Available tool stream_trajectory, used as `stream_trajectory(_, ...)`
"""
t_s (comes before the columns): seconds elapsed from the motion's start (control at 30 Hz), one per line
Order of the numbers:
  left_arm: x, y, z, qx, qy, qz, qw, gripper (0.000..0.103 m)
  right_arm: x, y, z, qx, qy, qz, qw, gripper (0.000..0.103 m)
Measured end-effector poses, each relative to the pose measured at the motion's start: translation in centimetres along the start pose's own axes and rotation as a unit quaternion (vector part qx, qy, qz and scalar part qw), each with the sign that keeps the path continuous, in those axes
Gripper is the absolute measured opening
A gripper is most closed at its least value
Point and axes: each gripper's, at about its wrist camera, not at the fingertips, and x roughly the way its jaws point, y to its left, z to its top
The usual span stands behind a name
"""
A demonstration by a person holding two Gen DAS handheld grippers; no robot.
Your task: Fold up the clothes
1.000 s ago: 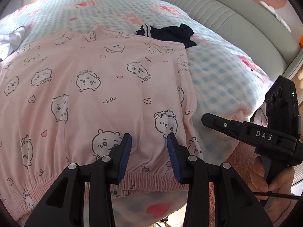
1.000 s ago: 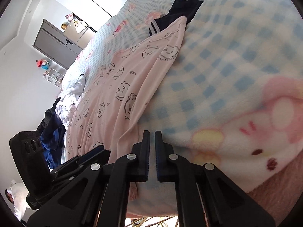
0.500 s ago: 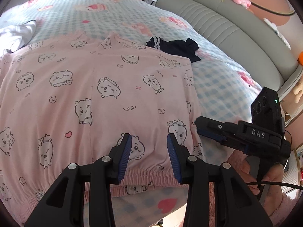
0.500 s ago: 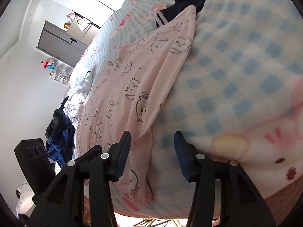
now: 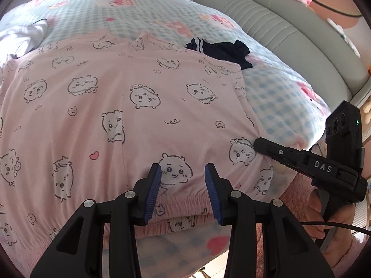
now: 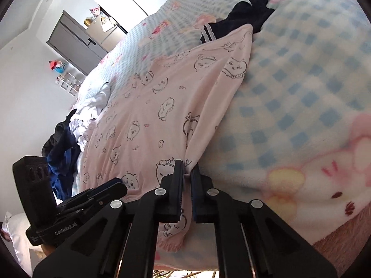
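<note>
Item: pink printed garment [image 5: 129,106], lying spread flat on the checked blanket [image 5: 273,88], waistband at the near bed edge; landmark for all entries.
Change: right gripper [image 6: 187,173], spread wide half a second ago, is now pinching a fold at the garment's right edge; a fold is likely being set up.
Left gripper [image 5: 182,180]: hovering over the waistband, fingers well apart, holding nothing.
Dark clothing [image 5: 222,51]: touching the garment's far right corner.
Person's hand [image 5: 324,210]: gripping the right handle, angling it inward from the garment's right.

Soft matt pink printed cloth pyjama [image 5: 139,115], fluffy fleece checked blanket [image 6: 301,92], matt black plastic gripper [image 5: 182,185], ribbed blue pads [image 5: 151,194]
</note>
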Motion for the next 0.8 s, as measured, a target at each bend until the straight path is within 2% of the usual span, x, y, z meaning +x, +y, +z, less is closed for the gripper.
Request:
stream_trajectory(0.03, -0.1, 0.5, 0.1, -0.008, 0.000, -0.001, 1.0000, 0.040, -0.6, 0.1, 0.0, 0.000, -0.007, 0.001, 1.000, 0.004)
stream_trajectory(0.1, 0.1, 1.6, 0.2, -0.024, 0.009, 0.005, 0.9997, 0.041, -0.7, -0.7, -0.1, 0.003, -0.009, -0.023, 1.000, 0.004)
stream_trajectory(0.17, 0.5, 2.3, -0.4, -0.028, 0.025, 0.014, 0.9992, 0.041, 0.3, -1.9, -0.4, 0.015, 0.015, -0.045, 0.999, 0.005)
stream_trajectory(0.27, -0.2, 2.5, -1.2, -0.021, 0.024, 0.012, 0.9994, 0.041, -0.4, -3.0, -0.8, 0.057, 0.001, -0.027, 0.998, 0.006)
stream_trajectory(0.33, -1.0, 2.8, -1.4, -0.024, 0.016, 0.009, 0.9996, 0.041, -1.1, -3.3, -0.5, 0.061, -0.010, -0.027, 0.998, 0.010)
stream_trajectory(0.4, -1.8, 3.7, -1.3, -0.038, 0.008, 0.021, 0.9990, 0.041, -1.8, -3.6, -0.3, 0.065, -0.021, -0.028, 0.997, 0.011)
stream_trajectory(0.47, -2.4, 4.7, -1.4, -0.053, -0.001, 0.006, 0.9986, 0.041, -1.8, -3.4, -0.2, 0.061, -0.018, -0.018, 0.998, 0.012)
stream_trajectory(0.5, -2.5, 4.8, -1.5, -0.054, 0.000, 0.012, 0.9985, 0.041, -1.5, -3.0, -0.2, 0.054, -0.010, -0.008, 0.998, 0.015)
stream_trajectory(0.53, -2.5, 5.0, -1.7, -0.055, 0.002, 0.017, 0.9983, 0.041, -1.2, -2.6, -0.2, 0.047, -0.001, 0.002, 0.999, 0.024)
stream_trajectory(0.57, -2.6, 5.1, -1.9, -0.056, 0.004, 0.023, 0.9982, 0.041, -0.6, -2.2, -0.4, 0.042, 0.008, 0.011, 0.999, 0.027)
stream_trajectory(0.6, -2.6, 5.3, -2.0, -0.057, 0.005, 0.029, 0.9980, 0.041, 0.1, -1.9, -0.6, 0.038, 0.018, 0.004, 0.999, 0.027)
stream_trajectory(0.67, -2.8, 5.6, -2.4, -0.058, 0.008, 0.040, 0.9975, 0.040, 1.3, -2.0, -1.1, 0.033, 0.044, -0.047, 0.997, 0.023)
stream_trajectory(0.73, -2.9, 5.9, -2.7, -0.059, 0.011, 0.053, 0.9968, 0.040, 0.7, -2.1, -1.1, 0.033, 0.036, -0.072, 0.996, 0.020)
stream_trajectory(0.8, -4.2, 6.6, -3.4, -0.053, 0.008, 0.088, 0.9947, 0.040, -0.3, -1.9, -1.0, 0.023, 0.021, -0.102, 0.994, 0.019)
